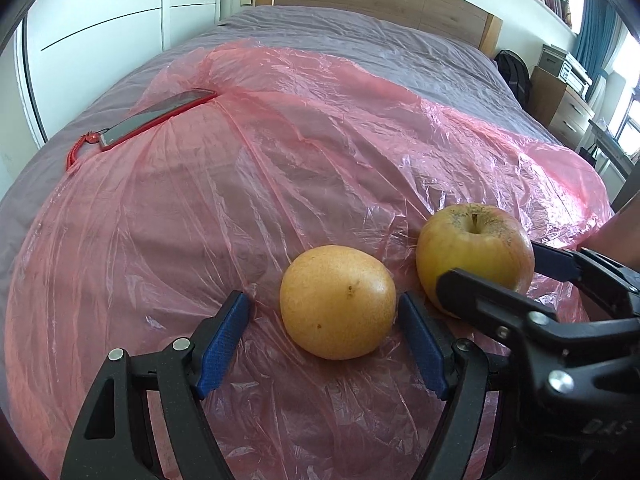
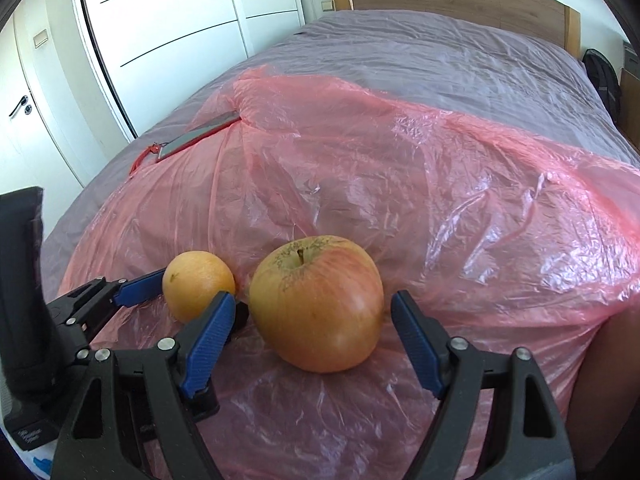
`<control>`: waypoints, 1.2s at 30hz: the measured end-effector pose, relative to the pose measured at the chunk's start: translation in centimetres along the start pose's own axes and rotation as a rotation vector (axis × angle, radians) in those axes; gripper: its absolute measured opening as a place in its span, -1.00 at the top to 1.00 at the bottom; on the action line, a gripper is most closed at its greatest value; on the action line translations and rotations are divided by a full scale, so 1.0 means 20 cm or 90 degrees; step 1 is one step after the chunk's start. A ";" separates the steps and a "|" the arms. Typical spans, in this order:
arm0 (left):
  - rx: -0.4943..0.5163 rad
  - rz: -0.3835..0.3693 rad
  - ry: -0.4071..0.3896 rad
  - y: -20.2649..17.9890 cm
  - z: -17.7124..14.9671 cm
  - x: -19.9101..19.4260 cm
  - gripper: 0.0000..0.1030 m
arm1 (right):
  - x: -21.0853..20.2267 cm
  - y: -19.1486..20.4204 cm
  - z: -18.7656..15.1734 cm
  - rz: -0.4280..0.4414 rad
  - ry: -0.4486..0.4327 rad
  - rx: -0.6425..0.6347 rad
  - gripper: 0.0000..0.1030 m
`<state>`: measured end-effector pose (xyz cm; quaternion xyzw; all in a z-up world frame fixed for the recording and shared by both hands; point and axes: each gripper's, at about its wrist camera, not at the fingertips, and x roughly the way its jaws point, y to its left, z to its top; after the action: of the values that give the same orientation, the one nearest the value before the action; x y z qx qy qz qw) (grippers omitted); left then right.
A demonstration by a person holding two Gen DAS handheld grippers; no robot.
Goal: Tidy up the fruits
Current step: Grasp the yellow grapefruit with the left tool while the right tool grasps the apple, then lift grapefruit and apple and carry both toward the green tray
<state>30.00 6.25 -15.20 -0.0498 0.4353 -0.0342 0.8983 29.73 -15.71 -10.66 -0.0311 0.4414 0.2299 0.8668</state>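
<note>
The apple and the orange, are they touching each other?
Apart. The right wrist view shows a strip of pink plastic sheet between the orange and the apple.

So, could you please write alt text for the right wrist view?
An open right gripper straddles an apple resting on a pink plastic sheet spread over a bed. To its left, the open left gripper flanks an orange; a phone lies farther back.

Bright daylight comes from the window. The pink plastic sheet shines. Picture edges bend and go dark.
</note>
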 end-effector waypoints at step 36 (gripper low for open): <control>-0.014 -0.027 -0.024 0.04 -0.05 -0.01 0.12 | 0.12 -0.12 -0.07 0.076 -0.042 0.086 -1.00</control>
<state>29.09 6.99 -15.77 -0.0692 0.4175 -0.0476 0.9048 30.92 -17.27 -13.69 0.0613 0.4283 0.2519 0.8657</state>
